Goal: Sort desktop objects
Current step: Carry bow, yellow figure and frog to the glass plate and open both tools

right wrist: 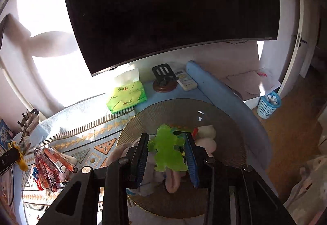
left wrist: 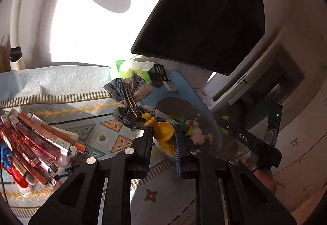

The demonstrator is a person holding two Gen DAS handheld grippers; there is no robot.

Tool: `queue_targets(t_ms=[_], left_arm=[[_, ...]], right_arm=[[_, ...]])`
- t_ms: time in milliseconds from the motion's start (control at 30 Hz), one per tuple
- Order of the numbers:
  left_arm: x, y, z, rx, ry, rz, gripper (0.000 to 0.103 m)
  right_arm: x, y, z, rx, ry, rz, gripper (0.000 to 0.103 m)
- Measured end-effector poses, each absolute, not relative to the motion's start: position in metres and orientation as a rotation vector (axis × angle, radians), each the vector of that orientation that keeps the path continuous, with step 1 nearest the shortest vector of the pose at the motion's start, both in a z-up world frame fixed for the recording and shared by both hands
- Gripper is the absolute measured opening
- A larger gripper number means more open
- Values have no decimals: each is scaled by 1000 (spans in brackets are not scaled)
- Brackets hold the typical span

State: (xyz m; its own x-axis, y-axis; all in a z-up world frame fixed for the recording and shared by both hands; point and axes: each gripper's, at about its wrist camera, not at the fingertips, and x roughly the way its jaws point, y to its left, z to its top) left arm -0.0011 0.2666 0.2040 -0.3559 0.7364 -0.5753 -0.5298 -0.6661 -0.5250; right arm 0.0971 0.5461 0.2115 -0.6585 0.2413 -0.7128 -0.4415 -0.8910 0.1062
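Note:
My left gripper (left wrist: 163, 133) is shut on a yellow toy figure (left wrist: 163, 133) and holds it above the patterned mat, just left of the round grey plate (left wrist: 175, 103). A plaid bow hair clip (left wrist: 130, 100) lies on the mat right ahead of it. My right gripper (right wrist: 168, 149) is shut on a translucent green toy figure (right wrist: 168, 149) and holds it over the grey plate (right wrist: 224, 133), above pink and white plush toys (right wrist: 207, 137). The left gripper and its yellow toy (right wrist: 20, 160) show at the far left of the right wrist view.
A pile of red and orange sachets (left wrist: 36, 143) lies on the mat at the left, also in the right wrist view (right wrist: 51, 165). A green tissue pack (right wrist: 126, 98), a phone stand (right wrist: 164, 78) and a white remote (right wrist: 187, 81) sit under the dark monitor (right wrist: 169, 10). A blue basket (right wrist: 267, 104) stands on the floor.

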Motion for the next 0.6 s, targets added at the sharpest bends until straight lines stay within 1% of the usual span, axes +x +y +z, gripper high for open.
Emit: queue_targets(t_ms=[133, 267, 400, 467, 500, 533, 567, 600], left_arm=[[-15, 348, 191, -1052, -253, 1971, 17], [-19, 413, 172, -1094, -199, 1899, 17], [-21, 449, 155, -1118, -139, 1887, 17], [-25, 456, 146, -1133, -154, 1874, 17], [-27, 459, 141, -1155, -177, 1856, 22], [-31, 457, 137, -1183, -222, 1827, 36], [-37, 454, 131, -1217, -282, 1797, 42], [-38, 450, 127, -1242, -338, 1773, 56]], right_arm=[[106, 593, 208, -1038, 453, 2478, 34], [99, 614, 200, -1088, 483, 2493, 34], [81, 617, 187, -1147, 499, 2538, 34], [70, 616, 178, -1160, 510, 2577, 34], [67, 616, 175, -1169, 510, 2593, 34], [64, 614, 170, -1202, 516, 2602, 43], [64, 614, 166, -1227, 530, 2611, 45], [66, 613, 164, -1238, 536, 2616, 45]])
